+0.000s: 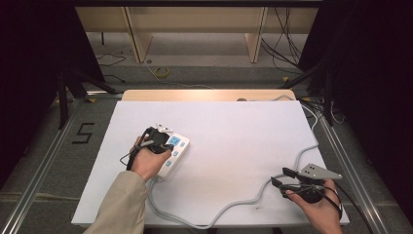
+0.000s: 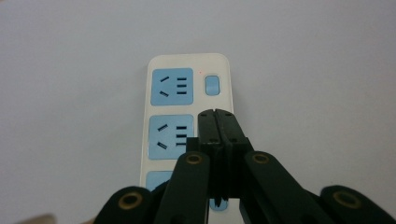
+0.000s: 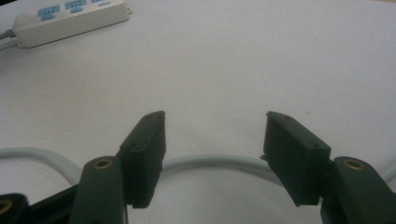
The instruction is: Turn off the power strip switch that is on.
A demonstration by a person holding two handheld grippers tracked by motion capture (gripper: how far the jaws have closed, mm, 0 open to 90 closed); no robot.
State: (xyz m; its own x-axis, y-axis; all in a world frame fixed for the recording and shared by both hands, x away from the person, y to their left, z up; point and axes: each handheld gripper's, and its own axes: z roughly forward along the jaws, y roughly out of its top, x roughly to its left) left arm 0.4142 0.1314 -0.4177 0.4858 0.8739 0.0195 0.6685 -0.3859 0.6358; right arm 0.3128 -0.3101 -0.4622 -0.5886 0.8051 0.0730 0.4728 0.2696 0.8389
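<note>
A white power strip (image 1: pixel 174 148) with blue sockets lies left of centre on the white sheet; its grey cable (image 1: pixel 234 202) snakes along the near edge toward the right. My left gripper (image 1: pixel 168 144) hovers over the strip, jaws shut together with nothing between them. In the left gripper view the closed tips (image 2: pixel 216 114) sit over the strip (image 2: pixel 189 88), beside the middle blue socket (image 2: pixel 170 136) and below the blue switch (image 2: pixel 212 85). My right gripper (image 1: pixel 282 176) rests at the near right, open and empty. In the right gripper view the cable (image 3: pixel 210 163) runs across behind its spread jaws (image 3: pixel 212 126).
The white sheet (image 1: pixel 234 126) covers a wooden table with metal rails on both sides. A floor mark "5" (image 1: pixel 84 132) lies at the left. Shelving legs and loose cables stand beyond the far edge. The power strip (image 3: pixel 70 18) appears far off in the right gripper view.
</note>
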